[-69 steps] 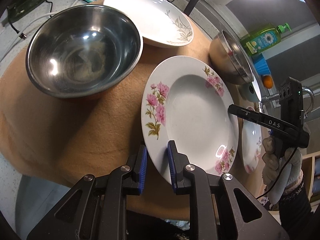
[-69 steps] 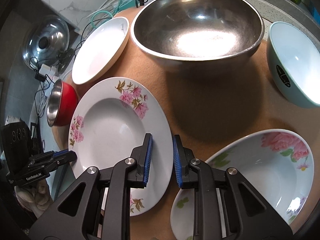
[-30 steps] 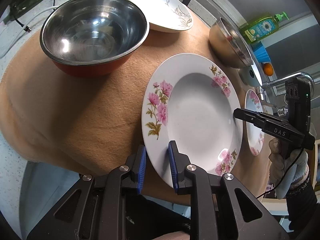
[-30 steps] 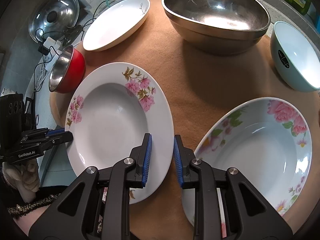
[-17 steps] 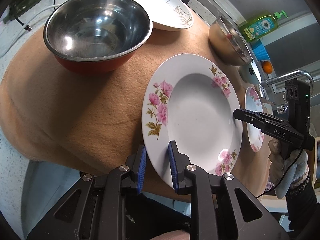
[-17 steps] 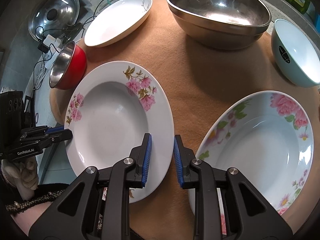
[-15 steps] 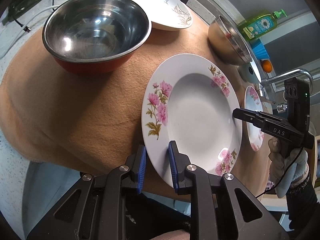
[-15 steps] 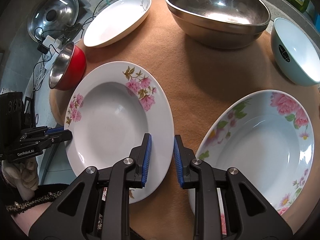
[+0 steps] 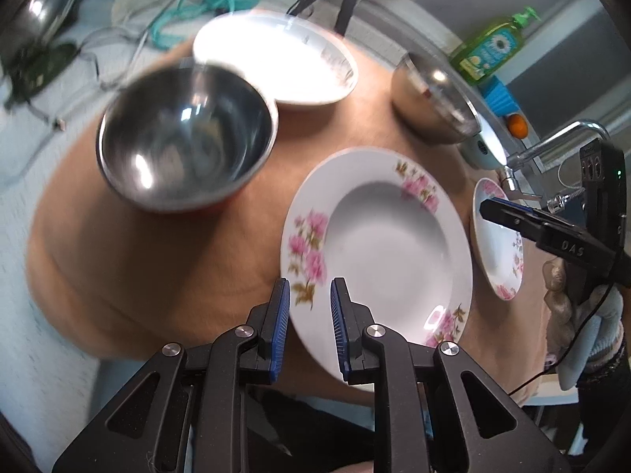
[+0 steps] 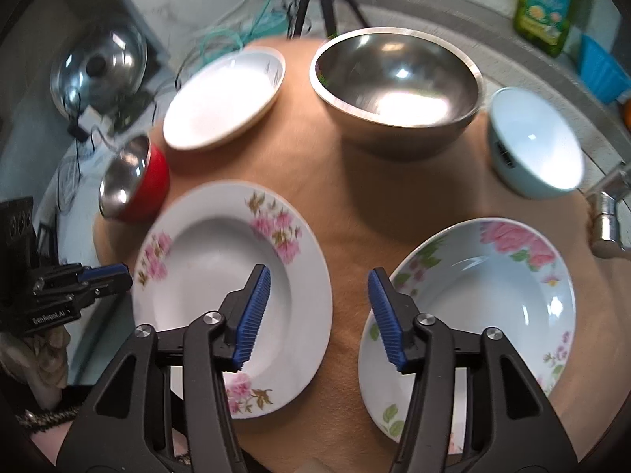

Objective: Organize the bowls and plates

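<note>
The right gripper (image 10: 319, 276) had let go of the pink-flowered plate (image 10: 221, 276) it was pinching half a second earlier. Its jaws had just been opening and stood spread, one blue pad over the plate's well and the other over bare cloth, with nothing pressed between them. The red bowl (image 9: 185, 138) sat lower in the left wrist view than before, while the plate kept its place against the left gripper (image 9: 309, 287).

The tan cloth (image 10: 374, 205) covered the round table and carried all the dishes. At its far side stood the large steel bowl (image 10: 398, 79). The rose-patterned plate (image 10: 473, 295) lay near the front right, just beside the pink-flowered plate but apart from it. A plain white plate (image 10: 224, 98) lay at the far left, and a pale blue bowl (image 10: 536, 142) stood at the right edge. The left gripper was clenched on the pink-flowered plate's near rim, the rim running between its two pads.
</note>
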